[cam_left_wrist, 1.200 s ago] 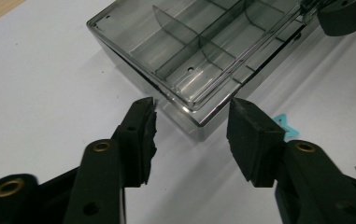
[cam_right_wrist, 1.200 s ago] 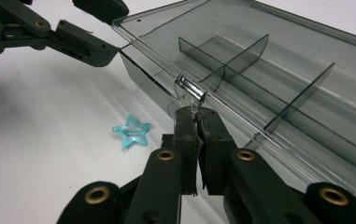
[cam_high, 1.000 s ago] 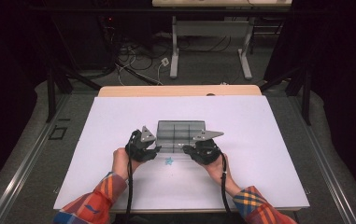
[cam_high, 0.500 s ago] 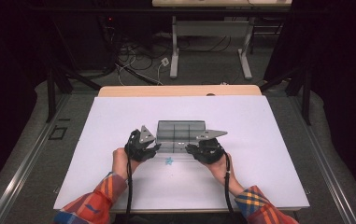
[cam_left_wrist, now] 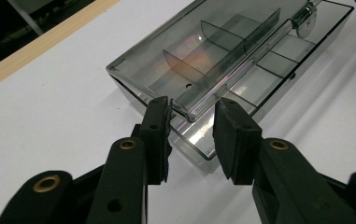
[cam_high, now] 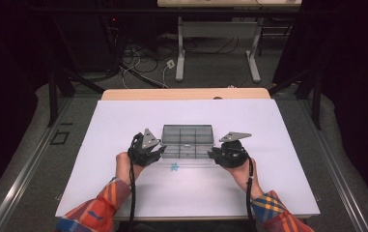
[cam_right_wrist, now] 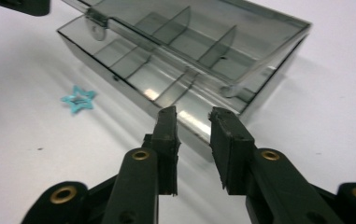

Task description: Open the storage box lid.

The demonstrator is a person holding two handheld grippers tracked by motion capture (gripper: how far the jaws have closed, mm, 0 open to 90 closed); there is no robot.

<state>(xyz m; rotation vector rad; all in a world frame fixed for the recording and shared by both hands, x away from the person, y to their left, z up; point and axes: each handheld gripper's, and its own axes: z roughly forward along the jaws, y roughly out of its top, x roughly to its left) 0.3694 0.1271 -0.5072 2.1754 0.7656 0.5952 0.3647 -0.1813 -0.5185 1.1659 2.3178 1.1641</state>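
A clear grey compartment box point(cam_high: 187, 140) lies in the middle of the white table, its hinged lid point(cam_left_wrist: 199, 51) raised a little. My left gripper point(cam_high: 161, 151) is at the box's left end. Its jaws point(cam_left_wrist: 192, 116) stand apart on either side of the lid's corner, with a gap at the right pad point(cam_left_wrist: 231, 135). My right gripper point(cam_high: 212, 153) is at the box's right end. Its jaws point(cam_right_wrist: 193, 116) have just been opening and now stand apart, with nothing pressed between them and the box's wall point(cam_right_wrist: 199, 116) just beyond the tips. A small blue star point(cam_high: 174, 166) lies on the table before the box point(cam_right_wrist: 185, 51).
The white tabletop point(cam_high: 123, 193) has a wooden strip point(cam_high: 186, 94) along its far edge. Beyond it are cables and a table frame point(cam_high: 181, 53) on the dark floor. The star point(cam_right_wrist: 78, 100) lies left of my right gripper's jaws.
My right gripper has drawn back to the right from the box's end and its jaws have opened. The left gripper has stayed in place.
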